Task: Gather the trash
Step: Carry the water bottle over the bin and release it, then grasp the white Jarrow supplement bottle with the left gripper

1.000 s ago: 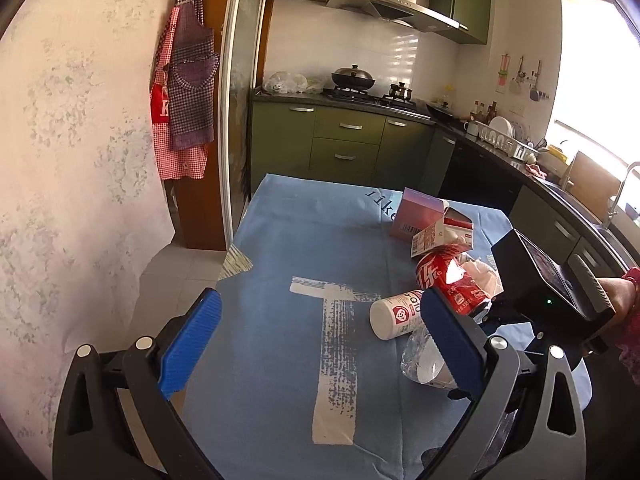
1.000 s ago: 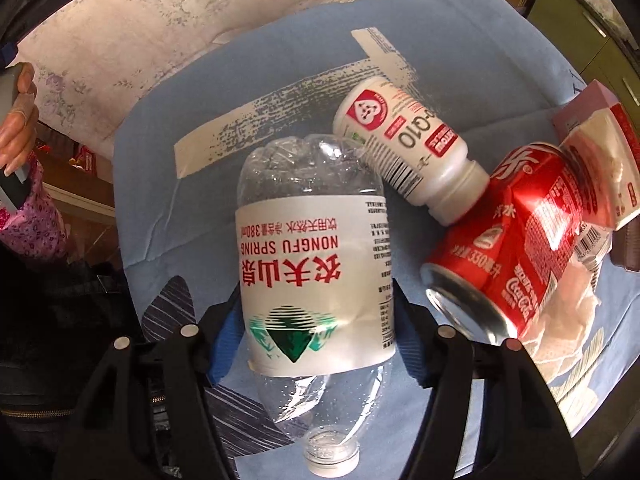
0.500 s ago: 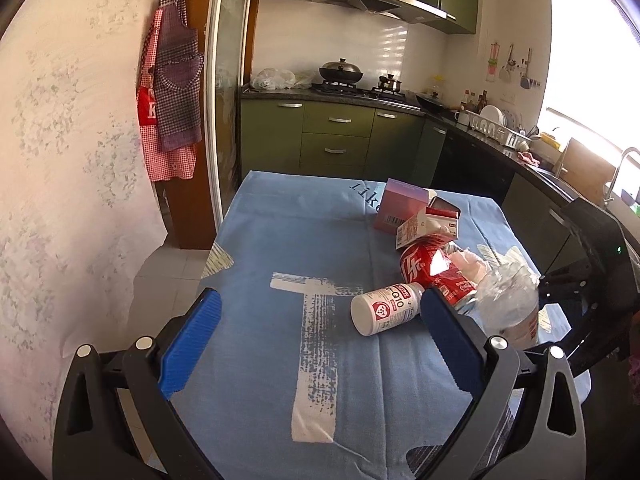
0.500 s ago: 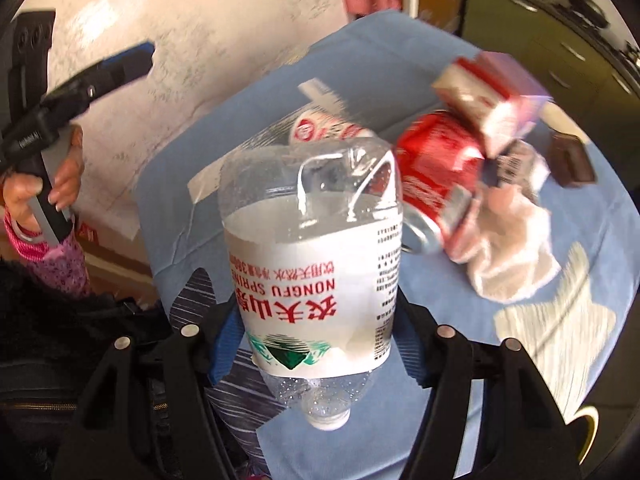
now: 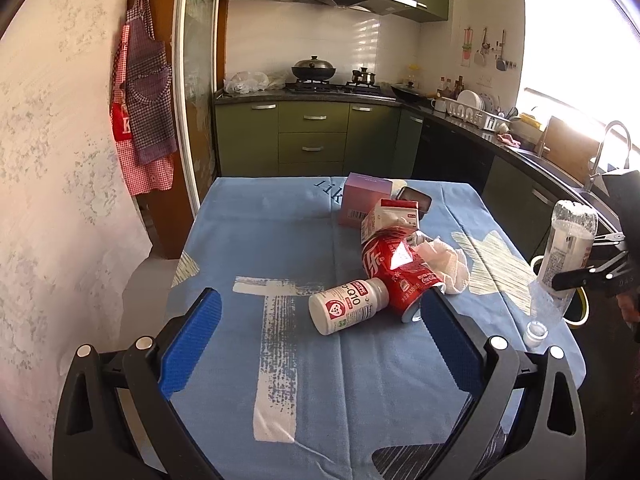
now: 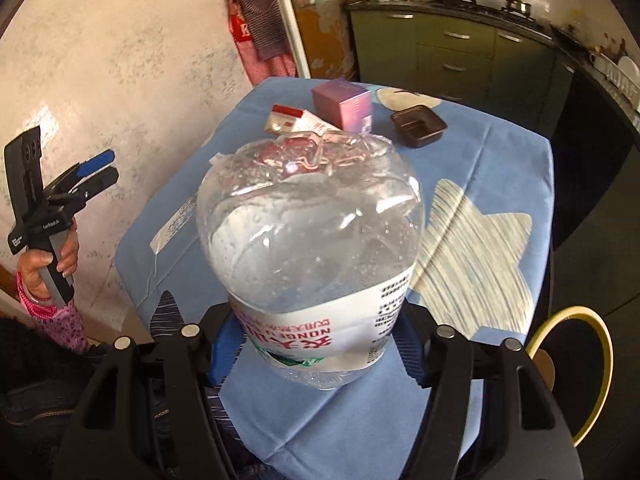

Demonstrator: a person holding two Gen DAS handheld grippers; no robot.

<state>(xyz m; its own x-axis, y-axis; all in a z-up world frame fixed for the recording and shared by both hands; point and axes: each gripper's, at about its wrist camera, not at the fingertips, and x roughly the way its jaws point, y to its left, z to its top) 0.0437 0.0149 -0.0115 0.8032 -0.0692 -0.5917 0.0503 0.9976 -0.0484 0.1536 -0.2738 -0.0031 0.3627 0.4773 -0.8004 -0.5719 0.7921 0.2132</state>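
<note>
My right gripper (image 6: 316, 354) is shut on a clear plastic water bottle (image 6: 312, 248) and holds it upside down above the table's right edge; it also shows in the left wrist view (image 5: 564, 256), cap down. My left gripper (image 5: 320, 340) is open and empty over the near edge of the blue tablecloth (image 5: 280, 240). On the cloth lie a white pill bottle (image 5: 348, 310), a crushed red cola can (image 5: 394, 268), a crumpled white tissue (image 5: 444, 260), a red and white carton (image 5: 390, 218), a pink box (image 5: 366, 196) and a dark tray (image 5: 414, 198).
A round yellow-rimmed object (image 6: 576, 348) sits low beside the table's right edge. Green kitchen cabinets (image 5: 312, 136) stand beyond the table, a counter with a sink (image 5: 560, 160) runs along the right, and a wall (image 5: 52, 160) is close on the left.
My right gripper has lifted the water bottle off the table and carried it right, past the table edge. My left gripper has pulled back a little and stayed open.
</note>
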